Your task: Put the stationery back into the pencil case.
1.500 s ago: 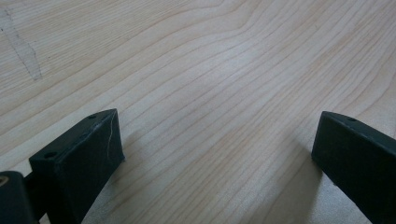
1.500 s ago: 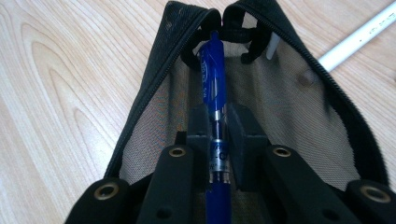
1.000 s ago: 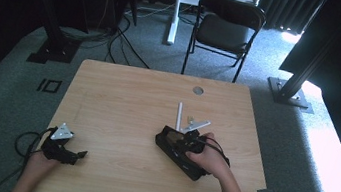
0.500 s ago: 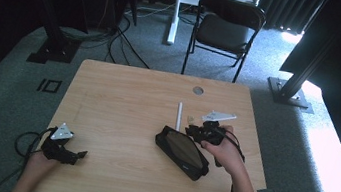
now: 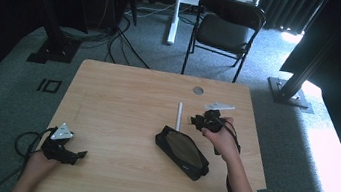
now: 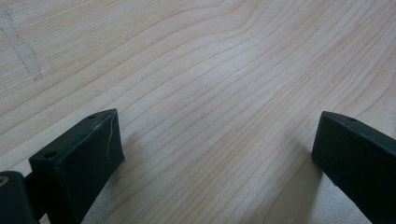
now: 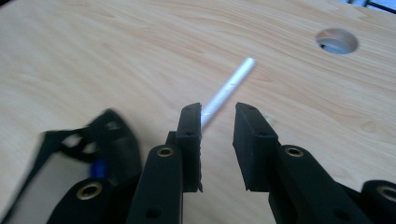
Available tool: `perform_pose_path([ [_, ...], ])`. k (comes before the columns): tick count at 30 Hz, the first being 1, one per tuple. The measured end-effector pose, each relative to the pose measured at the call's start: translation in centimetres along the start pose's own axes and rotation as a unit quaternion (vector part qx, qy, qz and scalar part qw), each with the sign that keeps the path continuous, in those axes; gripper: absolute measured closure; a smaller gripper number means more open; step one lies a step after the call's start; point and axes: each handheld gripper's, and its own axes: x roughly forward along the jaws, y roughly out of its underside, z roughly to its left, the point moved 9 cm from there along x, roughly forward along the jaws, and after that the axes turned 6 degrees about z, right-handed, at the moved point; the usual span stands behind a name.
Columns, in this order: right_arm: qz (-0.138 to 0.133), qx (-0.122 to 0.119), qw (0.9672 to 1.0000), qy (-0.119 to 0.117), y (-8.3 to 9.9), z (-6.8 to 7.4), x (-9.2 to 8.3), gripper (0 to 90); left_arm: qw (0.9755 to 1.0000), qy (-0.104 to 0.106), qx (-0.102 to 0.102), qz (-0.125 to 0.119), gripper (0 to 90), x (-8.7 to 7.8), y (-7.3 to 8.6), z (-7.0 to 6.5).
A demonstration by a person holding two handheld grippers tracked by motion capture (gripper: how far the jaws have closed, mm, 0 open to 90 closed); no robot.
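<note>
Lying loose: white stick, R gripper just short of it

Resting flat on the wooden table, right of centre, is a thin white stick; its near end sits just by a black mesh pouch w/ dark frame. R gripper is low beside the stick's near end; in the right gripper view jaws stand a little apart, nothing btwn them, stick running away just past the tips, pouch at lower left. L gripper rests at the table's near-left corner, well apart; in the left gripper view jaws stand wide apart over bare wood, holding nothing. Round cable hole near far edge; black folding chair beyond.
</note>
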Motion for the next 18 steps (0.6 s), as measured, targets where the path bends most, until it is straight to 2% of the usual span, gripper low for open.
perform_pose_path([
  [9, 0.023, 0.029, 0.9989, 0.029, 0.4, -2.7, 3.3, 68.4, 1.0, 0.0, 0.0, 0.0, 2.2, 0.0, 0.0, 0.0],
  [13, 0.034, 0.048, 0.9981, 0.019, 0.6, -3.1, 4.7, 65.7, 1.0, 0.0, 0.0, 0.0, 2.2, 0.0, 0.0, 0.0],
  [18, 0.048, 0.055, 0.9969, 0.031, 0.8, -3.6, 6.1, 61.6, 1.0, 0.0, 0.0, 0.0, 2.2, 0.0, 0.0, 0.0],
])
